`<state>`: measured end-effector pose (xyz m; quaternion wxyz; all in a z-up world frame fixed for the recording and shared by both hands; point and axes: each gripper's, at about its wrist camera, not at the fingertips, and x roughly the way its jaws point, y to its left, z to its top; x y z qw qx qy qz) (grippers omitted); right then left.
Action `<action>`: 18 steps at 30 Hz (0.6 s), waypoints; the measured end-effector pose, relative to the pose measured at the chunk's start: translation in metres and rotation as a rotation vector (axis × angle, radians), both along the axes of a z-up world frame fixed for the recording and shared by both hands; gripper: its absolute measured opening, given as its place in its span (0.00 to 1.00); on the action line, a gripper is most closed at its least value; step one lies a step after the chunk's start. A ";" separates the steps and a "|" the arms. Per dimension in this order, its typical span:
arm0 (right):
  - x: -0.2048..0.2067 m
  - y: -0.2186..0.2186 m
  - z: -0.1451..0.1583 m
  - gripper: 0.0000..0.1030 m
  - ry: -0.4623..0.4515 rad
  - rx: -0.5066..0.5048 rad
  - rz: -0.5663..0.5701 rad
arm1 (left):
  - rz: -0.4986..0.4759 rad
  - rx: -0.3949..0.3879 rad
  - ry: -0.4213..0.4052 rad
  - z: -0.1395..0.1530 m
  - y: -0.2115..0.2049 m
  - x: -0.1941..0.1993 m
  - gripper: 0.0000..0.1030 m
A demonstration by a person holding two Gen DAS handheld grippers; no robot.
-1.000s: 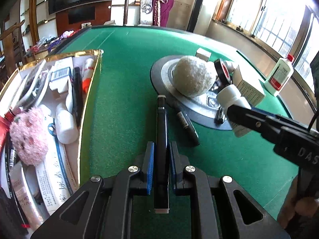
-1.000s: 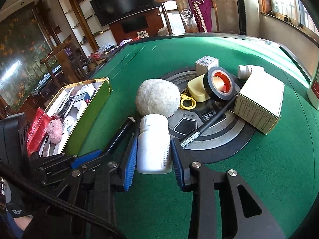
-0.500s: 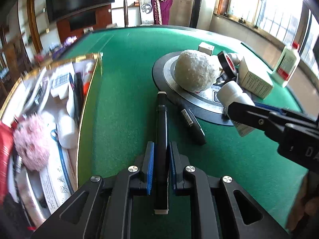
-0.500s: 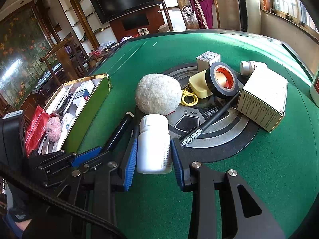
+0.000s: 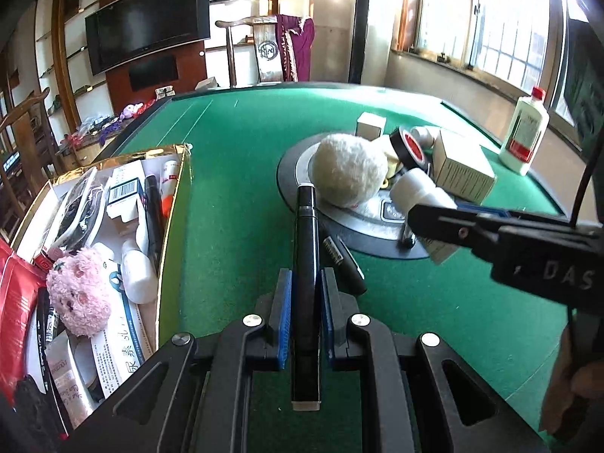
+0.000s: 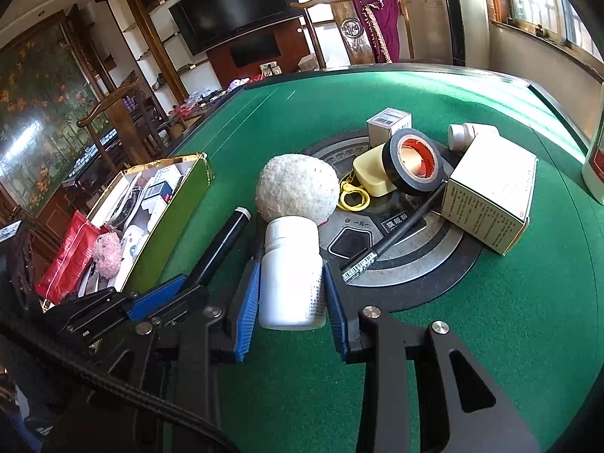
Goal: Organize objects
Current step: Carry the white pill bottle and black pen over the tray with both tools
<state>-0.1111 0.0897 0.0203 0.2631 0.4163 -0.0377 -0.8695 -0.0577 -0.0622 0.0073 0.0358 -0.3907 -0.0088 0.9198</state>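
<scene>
Clearly both claws are loaded: the left gripper (image 5: pixel 305 317) is clamped narrow on a slim black pen (image 5: pixel 306 264), which sticks out well ahead of the pads and also trails behind them; the right gripper (image 6: pixel 290 290) holds a white pill bottle (image 6: pixel 291 271) between its blue pads, cap pointing away, over the green felt table (image 6: pixel 490 339) just short of the round centre disc (image 6: pixel 407 264); the open box (image 5: pixel 171 226), already crowded, sits to the left. Risk one: the pen, gripped near its rear, could pivot or slide out if its long nose knocks the box wall or the fluffy white ball (image 5: pixel 347 173); risk two: the two tools sit close together, so a crossing move toward the box could clash them; risk three: the smooth bottle might slip if tilted, and the full box leaves little room to set it flat.
</scene>
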 end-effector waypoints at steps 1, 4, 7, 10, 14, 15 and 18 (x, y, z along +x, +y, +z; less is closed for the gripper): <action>0.001 -0.001 0.000 0.31 0.002 0.001 -0.001 | 0.001 0.003 0.001 0.001 -0.001 0.000 0.11; 0.002 -0.003 0.001 0.31 0.003 -0.002 0.004 | 0.015 0.018 0.008 0.006 -0.004 -0.001 0.11; 0.003 -0.004 0.002 0.31 0.004 -0.005 0.008 | 0.029 0.031 0.026 0.012 -0.008 0.006 0.11; 0.004 -0.005 0.003 0.31 0.004 -0.014 0.011 | 0.047 0.056 0.038 0.018 -0.018 0.015 0.11; 0.008 -0.010 0.005 0.31 0.004 -0.022 0.024 | 0.074 0.091 0.045 0.026 -0.035 0.026 0.11; 0.009 -0.012 0.006 0.31 0.004 -0.026 0.031 | 0.080 0.096 0.047 0.027 -0.039 0.029 0.11; 0.014 -0.019 0.008 0.31 0.004 -0.038 0.053 | 0.104 0.113 0.059 0.034 -0.054 0.038 0.11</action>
